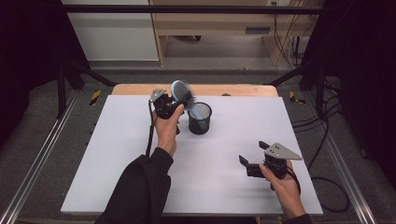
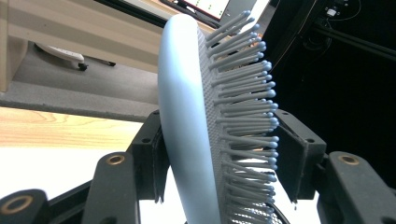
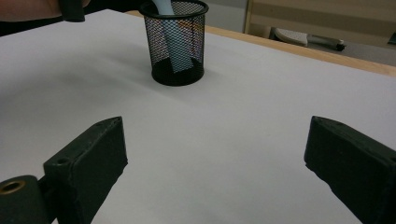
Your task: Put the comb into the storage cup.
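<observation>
The jaws of the right gripper [image 1: 250, 161] stand wide with nothing between them, low over the near part of the white table [image 1: 116, 154]. Farther away, the left gripper [image 1: 173, 105] has its jaws around the head of the light blue hairbrush [image 2: 187, 140]; whether the pads press it I cannot tell. The handle stands inside the black mesh cup [image 3: 176, 44]. I judge the brush light and stiff, its smooth back slippery, its bristles yielding; the neck seems the firmest place to grip.
</observation>
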Demonstrator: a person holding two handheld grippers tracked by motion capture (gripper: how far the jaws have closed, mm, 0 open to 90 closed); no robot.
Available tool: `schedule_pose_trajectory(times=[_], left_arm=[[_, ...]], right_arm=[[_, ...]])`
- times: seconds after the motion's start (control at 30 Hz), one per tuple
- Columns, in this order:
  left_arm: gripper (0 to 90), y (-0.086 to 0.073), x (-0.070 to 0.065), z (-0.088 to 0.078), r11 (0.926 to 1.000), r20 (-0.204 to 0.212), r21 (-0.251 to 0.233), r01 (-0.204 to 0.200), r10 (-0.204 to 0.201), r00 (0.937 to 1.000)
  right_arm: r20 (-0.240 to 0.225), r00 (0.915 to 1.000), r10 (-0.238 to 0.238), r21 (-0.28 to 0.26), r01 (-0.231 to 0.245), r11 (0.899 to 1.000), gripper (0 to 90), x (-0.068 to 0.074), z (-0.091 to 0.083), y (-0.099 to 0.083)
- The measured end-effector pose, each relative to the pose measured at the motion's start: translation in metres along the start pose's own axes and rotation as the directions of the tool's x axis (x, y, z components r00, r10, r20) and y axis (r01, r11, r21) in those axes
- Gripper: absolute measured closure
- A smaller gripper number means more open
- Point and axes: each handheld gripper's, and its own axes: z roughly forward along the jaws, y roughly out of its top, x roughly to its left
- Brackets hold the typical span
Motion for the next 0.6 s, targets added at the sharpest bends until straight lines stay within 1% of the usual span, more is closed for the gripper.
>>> schedule_pose_trajectory(times=[0.23, 0.6], left_arm=[[42.9, -0.0009, 0.0005, 0.0003, 1.0000, 0.000, 0.003, 0.003, -0.003, 1.0000], [39.9, -0.0026, 0.0004, 0.0012, 1.0000, 0.002, 0.007, 0.004, -0.004, 1.0000]], right_arm=[[0.001, 1.0000, 0.000, 0.000, 0.000, 1.000, 5.8, 0.0000, 0.0001, 0.0000], [-0.001, 1.0000, 0.000, 0.001, 0.000, 1.000, 5.8, 0.0000, 0.0001, 0.0000]])
